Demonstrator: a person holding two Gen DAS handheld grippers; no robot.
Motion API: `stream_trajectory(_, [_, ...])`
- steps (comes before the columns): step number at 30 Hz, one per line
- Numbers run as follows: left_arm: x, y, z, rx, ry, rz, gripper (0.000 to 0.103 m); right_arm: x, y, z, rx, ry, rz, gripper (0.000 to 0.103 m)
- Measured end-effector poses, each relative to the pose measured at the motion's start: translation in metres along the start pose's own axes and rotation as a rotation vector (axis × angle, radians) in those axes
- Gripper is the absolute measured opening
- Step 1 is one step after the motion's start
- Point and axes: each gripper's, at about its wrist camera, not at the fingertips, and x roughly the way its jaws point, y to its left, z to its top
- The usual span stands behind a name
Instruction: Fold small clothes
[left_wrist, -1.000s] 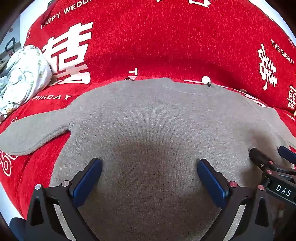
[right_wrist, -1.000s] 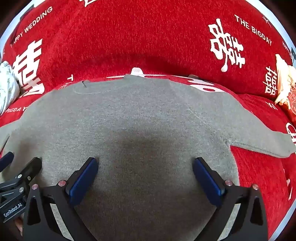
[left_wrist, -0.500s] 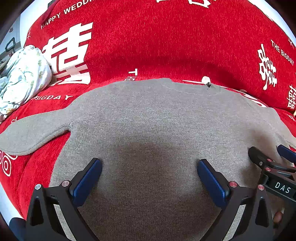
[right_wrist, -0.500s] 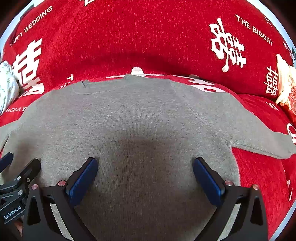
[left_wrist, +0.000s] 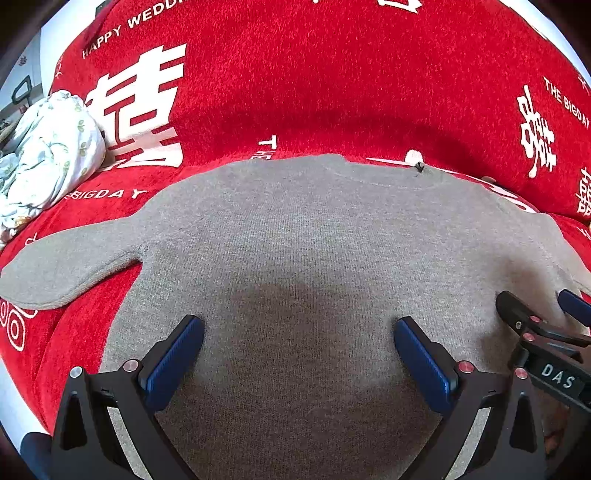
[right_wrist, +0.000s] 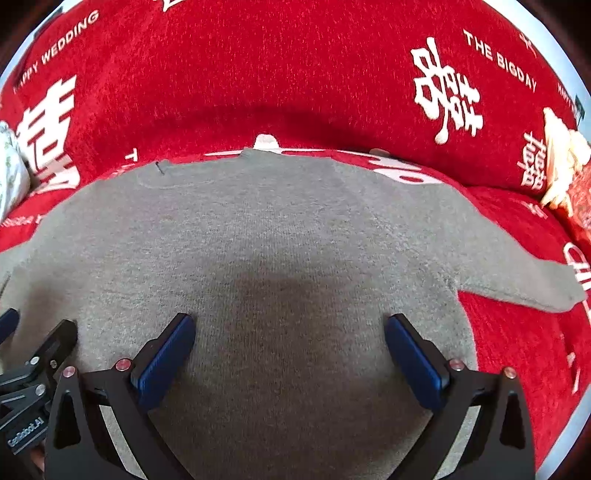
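Grey knit sweater (left_wrist: 303, 236), spread flat on a red sofa cover (left_wrist: 332, 74) printed with white characters and lettering; its lower hem is cut off by the bottom of both views, and the far sleeve end runs out of frame in each. Left sleeve (left_wrist: 70, 266) lies out to the side on the red fabric; right sleeve (right_wrist: 517, 280) likewise. Whether the fingertips touch the knit cannot be told. Left gripper (left_wrist: 299, 347): held low over the sweater's lower body, pointing toward the neckline (left_wrist: 373, 173), blue-padded fingers spread wide with nothing between them but fabric below. Right gripper (right_wrist: 290, 343): same pose, just beside the left one, fingers equally wide apart, nothing held. Each gripper's outer finger shows at the edge of the other's view. White floral bundle (left_wrist: 44, 155) rests at the left end of the sofa; a cream-coloured item (right_wrist: 561, 158) at the right end is too distorted to identify.
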Motion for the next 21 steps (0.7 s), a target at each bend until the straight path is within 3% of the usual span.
stream_trajectory(4, [0.001,-0.001,0.002,-0.003,0.007,0.003,0.103,-0.001,0.005,0.004,-0.016,0.005,-0.028,0.103])
stream_trajectory(8, [0.003,-0.001,0.003,-0.005,0.018,0.013,0.103,0.004,-0.003,0.018,0.087,0.135,0.007,0.103])
stream_trajectory(13, [0.003,-0.001,0.003,-0.001,0.026,0.015,0.103,0.009,-0.001,0.028,0.069,0.215,0.018,0.103])
stream_trajectory(21, [0.005,0.001,0.012,0.006,0.126,-0.007,0.103,0.001,0.006,0.031,0.053,0.170,0.012,0.103])
